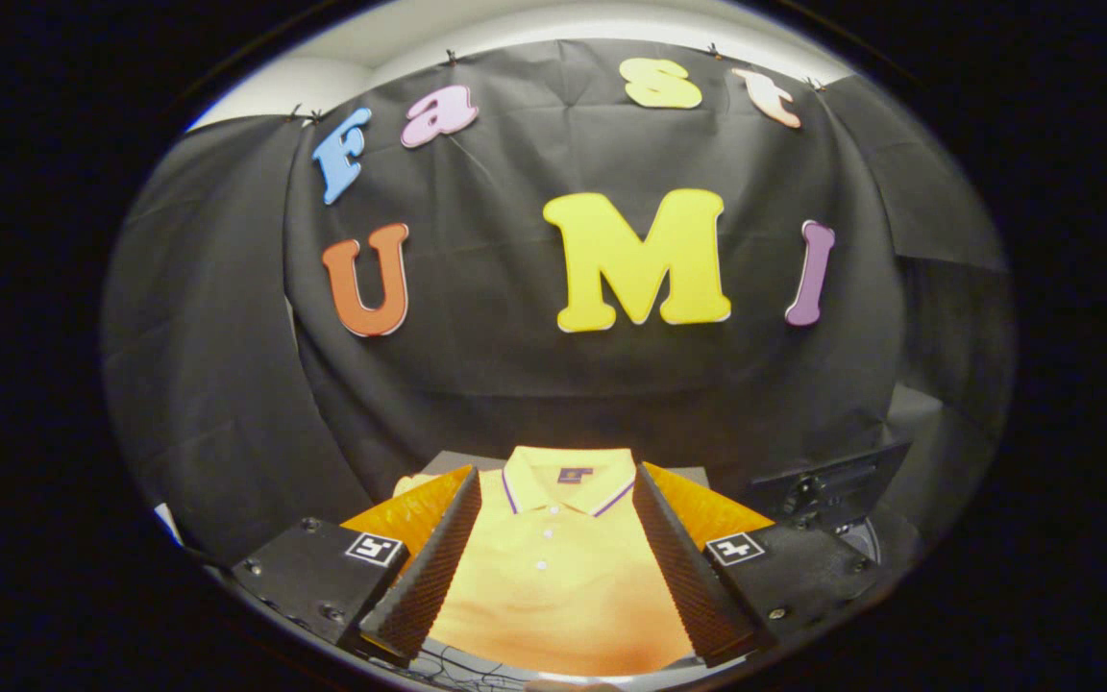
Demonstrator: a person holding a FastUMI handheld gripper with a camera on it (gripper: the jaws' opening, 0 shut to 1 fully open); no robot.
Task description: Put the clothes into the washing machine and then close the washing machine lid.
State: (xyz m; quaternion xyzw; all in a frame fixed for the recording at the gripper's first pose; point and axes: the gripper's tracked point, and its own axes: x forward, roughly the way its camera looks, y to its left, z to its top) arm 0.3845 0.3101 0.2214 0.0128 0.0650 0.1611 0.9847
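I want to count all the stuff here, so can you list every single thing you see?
polo shirt: one, yellow with a purple-edged collar and white buttons, lying flat between and beyond the gripper's fingers.
washing machine: one, dark, partly seen beyond the right finger, beside the shirt.
black cloth wall: one, black, hanging behind everything.
cables: a few, dark, on the pale surface below the shirt.
gripper: one, jaws open wide, a finger on each side of the shirt, not pressing it.
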